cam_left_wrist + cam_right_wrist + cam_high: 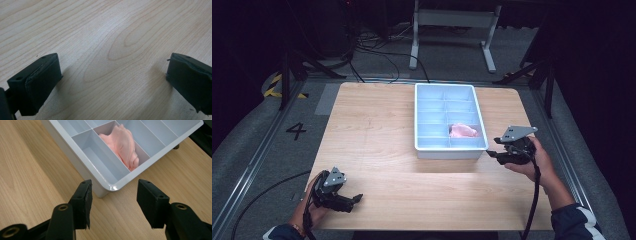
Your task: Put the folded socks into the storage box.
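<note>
Pink cloth (125, 146): lies in near-right compartment of divided tray (427, 149), just left of right gripper (493, 153), jaws open, empty; left gripper (356, 199) far off, jaws open.

Pale wooden table (377, 130) with visible grain, standing on grey carpeted floor (257, 145). Directly on the tabletop, toward the far right: a light blue divided tray (422, 120), long side running away from the near edge. Near left corner taken by the resting left gripper (343, 198).
</note>
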`<act>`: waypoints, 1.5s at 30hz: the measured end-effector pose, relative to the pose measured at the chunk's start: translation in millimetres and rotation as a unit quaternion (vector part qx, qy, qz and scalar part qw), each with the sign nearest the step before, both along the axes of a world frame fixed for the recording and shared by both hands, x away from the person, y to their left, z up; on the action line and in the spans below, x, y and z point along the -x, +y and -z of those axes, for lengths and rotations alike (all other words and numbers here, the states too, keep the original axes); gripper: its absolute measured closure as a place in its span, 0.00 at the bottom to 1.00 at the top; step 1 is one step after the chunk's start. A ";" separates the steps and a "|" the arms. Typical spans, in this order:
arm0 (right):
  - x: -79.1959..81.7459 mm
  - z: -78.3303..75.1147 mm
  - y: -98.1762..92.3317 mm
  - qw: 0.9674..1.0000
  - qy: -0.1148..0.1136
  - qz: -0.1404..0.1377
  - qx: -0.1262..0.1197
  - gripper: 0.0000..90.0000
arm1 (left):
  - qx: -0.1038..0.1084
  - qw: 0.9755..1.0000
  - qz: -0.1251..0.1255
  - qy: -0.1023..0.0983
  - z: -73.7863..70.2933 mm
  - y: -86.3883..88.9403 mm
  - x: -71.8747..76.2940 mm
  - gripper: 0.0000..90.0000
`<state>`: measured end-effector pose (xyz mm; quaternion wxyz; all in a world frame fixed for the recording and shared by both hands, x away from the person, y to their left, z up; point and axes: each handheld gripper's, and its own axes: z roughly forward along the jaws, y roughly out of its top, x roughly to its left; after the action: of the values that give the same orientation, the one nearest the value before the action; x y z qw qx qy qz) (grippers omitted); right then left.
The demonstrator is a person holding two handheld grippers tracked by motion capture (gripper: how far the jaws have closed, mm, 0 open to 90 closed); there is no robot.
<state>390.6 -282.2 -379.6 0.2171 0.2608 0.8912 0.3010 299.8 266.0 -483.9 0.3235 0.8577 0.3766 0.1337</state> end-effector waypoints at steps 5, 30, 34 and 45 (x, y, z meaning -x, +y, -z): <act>5.8 5.6 -6.0 1.000 0.003 0.003 0.003 0.52 | -0.001 1.000 0.001 0.001 -0.3 0.1 0.0 0.00; 29.5 40.2 -38.9 1.000 0.011 0.012 0.002 0.48 | -0.001 1.000 0.001 0.001 -0.3 0.1 0.0 0.00; 34.3 46.6 -44.7 1.000 0.012 0.018 0.000 0.48 | -0.001 1.000 0.000 0.000 -0.1 0.0 0.0 0.00; 48.1 65.5 -71.0 0.998 0.025 0.043 -0.029 0.46 | -0.002 1.000 0.000 0.001 -0.4 0.1 0.0 0.00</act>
<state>342.5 -353.2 -445.1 0.2001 0.3121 0.8753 0.3105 299.8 266.1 -483.5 0.3217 0.8585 0.3764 0.1334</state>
